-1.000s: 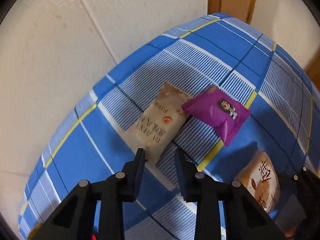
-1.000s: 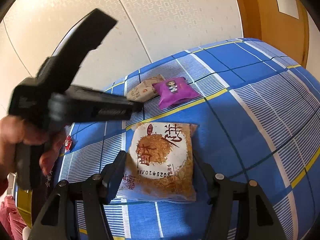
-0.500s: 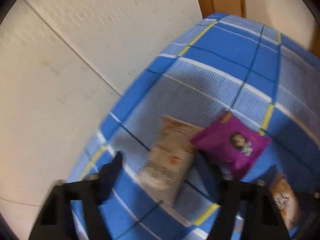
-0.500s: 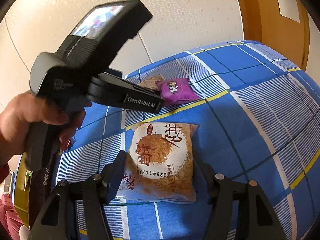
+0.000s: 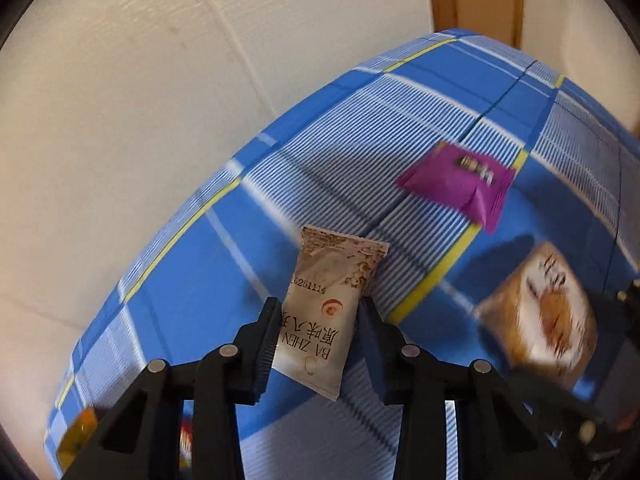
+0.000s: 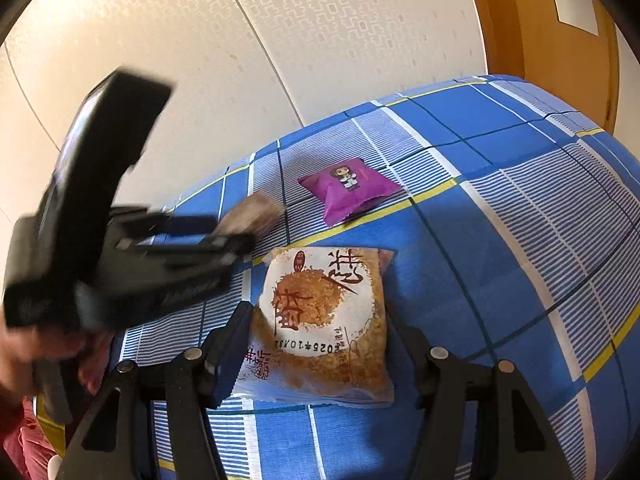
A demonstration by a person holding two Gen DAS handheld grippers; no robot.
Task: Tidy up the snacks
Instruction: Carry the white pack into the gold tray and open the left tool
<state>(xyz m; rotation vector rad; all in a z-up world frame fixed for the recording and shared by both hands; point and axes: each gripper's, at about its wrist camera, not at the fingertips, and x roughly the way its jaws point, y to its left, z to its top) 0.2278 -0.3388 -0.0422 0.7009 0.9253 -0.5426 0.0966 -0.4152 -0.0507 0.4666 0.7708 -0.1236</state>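
Note:
A beige snack packet (image 5: 340,264) sits between the fingers of my left gripper (image 5: 320,308), whose jaws are closing with both pads against its sides. The right wrist view shows it blurred at that gripper's tips (image 6: 252,216), apart from the purple packet (image 6: 348,188) (image 5: 460,188) lying further back. My right gripper (image 6: 322,316) holds still over the large orange-and-white packet (image 6: 328,280) (image 5: 540,320), one finger at each long edge. That packet lies flat on the blue checked bed cover (image 6: 500,240).
A cream wall (image 5: 120,120) runs close behind the bed, with a wooden door (image 6: 540,40) at the far right. A person's hand (image 6: 24,352) holds the left gripper at the lower left. Small orange and red items (image 5: 76,432) lie at the near left edge.
The left gripper opened, dropped over the beige packet and closed around it. The packet now sits well away from the purple one, nearer the camera. The right gripper has not moved.

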